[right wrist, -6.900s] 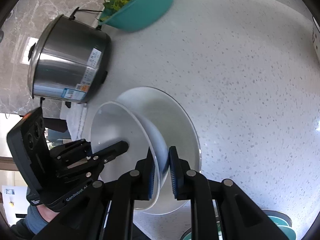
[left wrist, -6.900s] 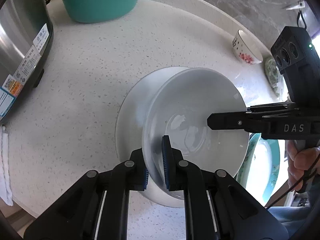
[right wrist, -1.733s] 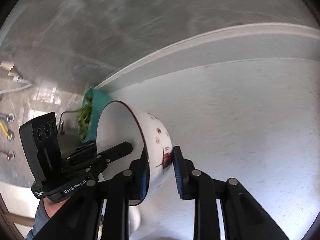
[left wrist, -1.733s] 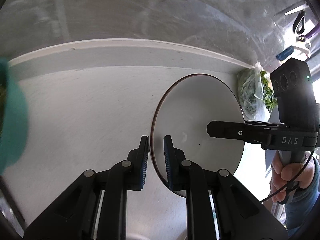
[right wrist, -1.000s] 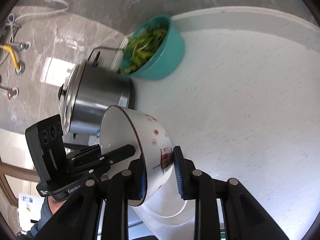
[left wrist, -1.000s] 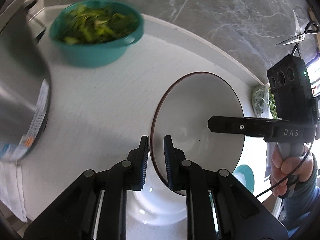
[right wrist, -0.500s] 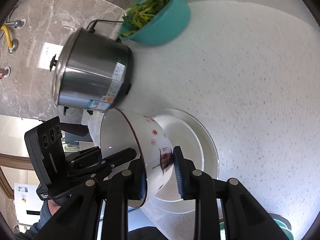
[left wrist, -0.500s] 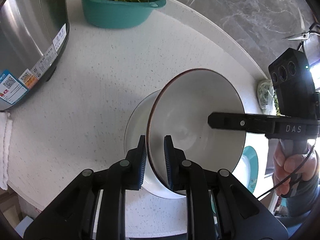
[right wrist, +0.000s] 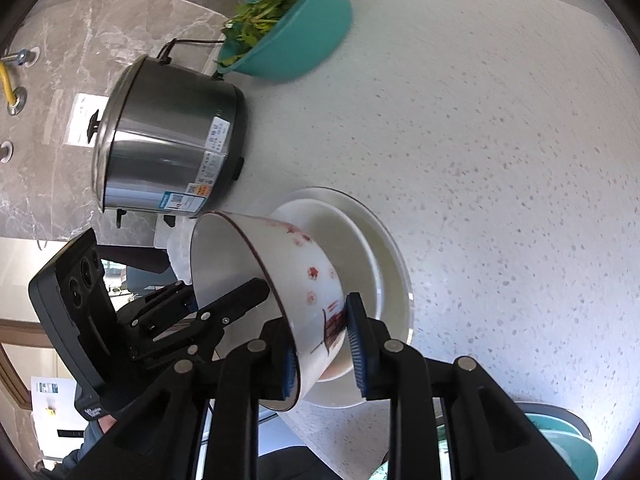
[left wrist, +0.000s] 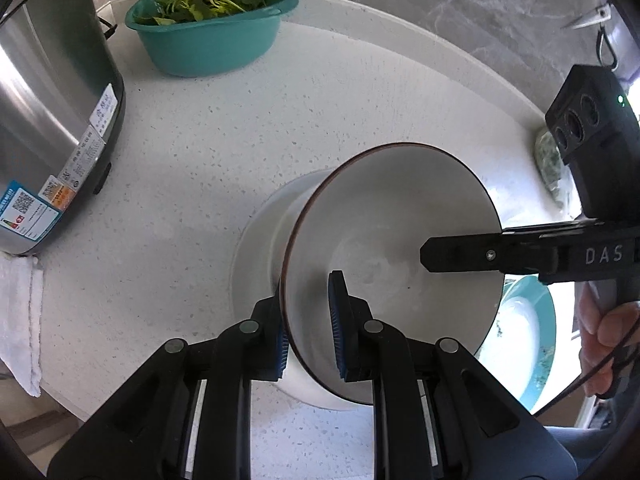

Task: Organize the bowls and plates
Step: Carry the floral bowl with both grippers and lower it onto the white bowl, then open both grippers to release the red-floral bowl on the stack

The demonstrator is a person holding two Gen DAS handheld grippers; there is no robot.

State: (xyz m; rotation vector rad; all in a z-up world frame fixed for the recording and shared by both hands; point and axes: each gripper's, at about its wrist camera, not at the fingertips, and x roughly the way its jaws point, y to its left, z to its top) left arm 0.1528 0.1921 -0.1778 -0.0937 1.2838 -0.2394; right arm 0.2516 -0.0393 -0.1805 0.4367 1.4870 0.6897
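A white bowl with a dark red rim and red flower marks [left wrist: 394,248] [right wrist: 296,276] sits in a plain white bowl [right wrist: 360,248] that stands on a white plate [left wrist: 252,264] [right wrist: 394,280] on the speckled counter. My left gripper [left wrist: 308,320] has its jaws spread a little around the near rim of the flowered bowl. My right gripper [right wrist: 322,344] has its jaws spread around the opposite rim, and one finger [left wrist: 460,254] reaches into the bowl in the left wrist view.
A steel rice cooker [left wrist: 44,120] [right wrist: 168,148] stands at the left. A teal basin of greens [left wrist: 212,28] [right wrist: 288,24] is at the back. A teal-rimmed plate [left wrist: 528,336] [right wrist: 560,444] lies at the right near the counter edge. A white cloth [left wrist: 20,320] hangs at the left edge.
Both grippers carried the flowered bowl down from mid-air into the white bowl on the plate. Their jaws have since spread wider around its rim.
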